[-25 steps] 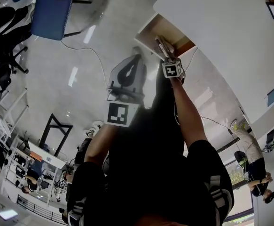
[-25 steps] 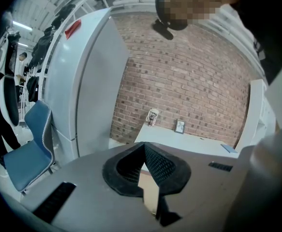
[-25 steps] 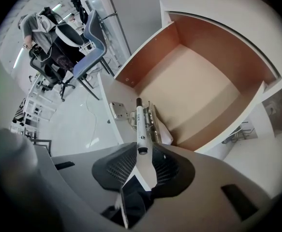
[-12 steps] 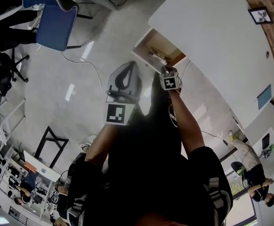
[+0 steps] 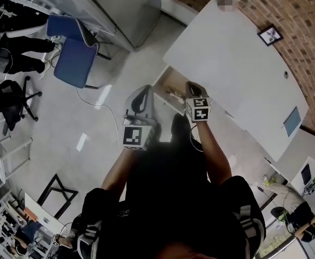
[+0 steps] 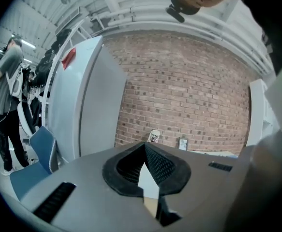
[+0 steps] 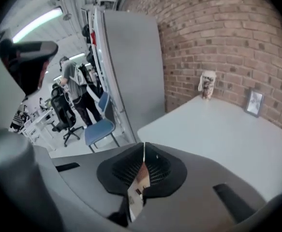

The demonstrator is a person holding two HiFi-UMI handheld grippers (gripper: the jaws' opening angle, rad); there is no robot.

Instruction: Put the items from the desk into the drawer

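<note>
Both grippers have risen from the open drawer since the earlier frames. The right gripper, which then reached down into the drawer, now hangs above its front, just short of the desk's near edge. This looks like the gap between one drop-off and the next pick. The next move calls for carrying a gripper over the desk and spreading its jaws before it comes down on whatever is left there.

The right gripper's jaws have just been closing, and its own view shows them together with nothing between them. The left gripper hangs beside it, further out from the desk's edge, its jaws also together and empty.

The drawer stands pulled out under the desk's near edge. Something thin and pale lies inside, too small to name.

On the desk top, well apart from both grippers, a small dark thing lies toward the far side. A picture frame stands upright at the far edge by the brick wall. A small figure stands at the desk's far corner.
</note>
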